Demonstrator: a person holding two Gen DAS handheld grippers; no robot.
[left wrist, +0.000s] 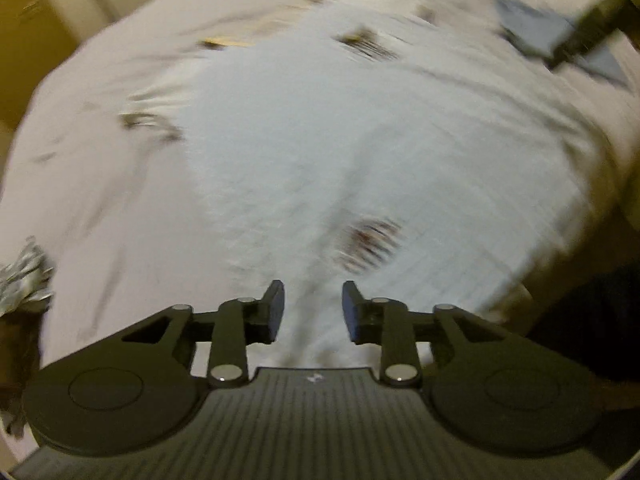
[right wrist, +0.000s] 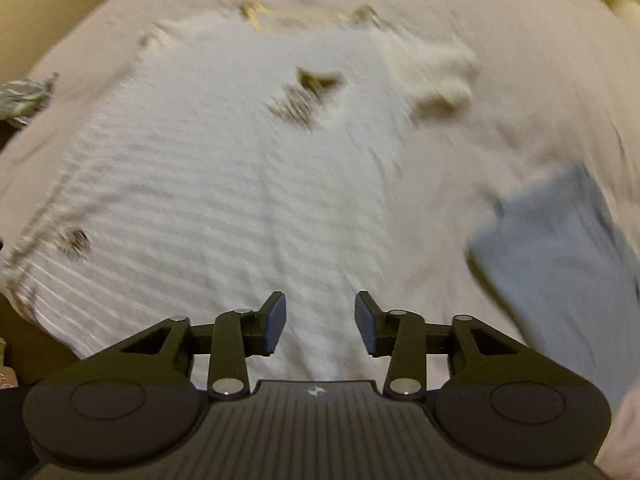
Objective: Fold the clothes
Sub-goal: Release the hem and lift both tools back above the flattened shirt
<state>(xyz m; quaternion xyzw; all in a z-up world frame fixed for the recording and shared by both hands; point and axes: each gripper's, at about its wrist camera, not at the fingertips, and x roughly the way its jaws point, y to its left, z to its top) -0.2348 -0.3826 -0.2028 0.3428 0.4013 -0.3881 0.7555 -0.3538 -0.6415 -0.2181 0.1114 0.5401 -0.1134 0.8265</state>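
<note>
Both of your tools are spread and pinching nothing: the left tool (left wrist: 313, 310) hangs over the lower part of the white striped shirt (left wrist: 340, 152), and the right tool (right wrist: 321, 322) hangs over the same shirt (right wrist: 224, 184) near its hem. The shirt lies spread, front up, on the pale bed sheet (left wrist: 100, 92), with its yellowish collar (right wrist: 280, 20) toward 12 o'clock in the right wrist view and one sleeve (right wrist: 436, 76) bunched at about 1 o'clock.

Both views are smeared by motion, so judging where an edge really sits is your first risk; close on a blurred guess and you may pinch only the top layer, or catch the sheet with it, and the fold then drags the bedding.

The bunched sleeve would likely end up trapped as a lump if you fold across it without flattening it.

A folded blue cloth (right wrist: 560, 248) lies just beside the shirt at 3 o'clock in the right wrist view. A wide sweep of the right tool could knock it open.

A crumpled grey patterned garment (left wrist: 24, 280) sits at 9 o'clock in the left wrist view, near enough that a sideways pull on the shirt may run into it.
</note>
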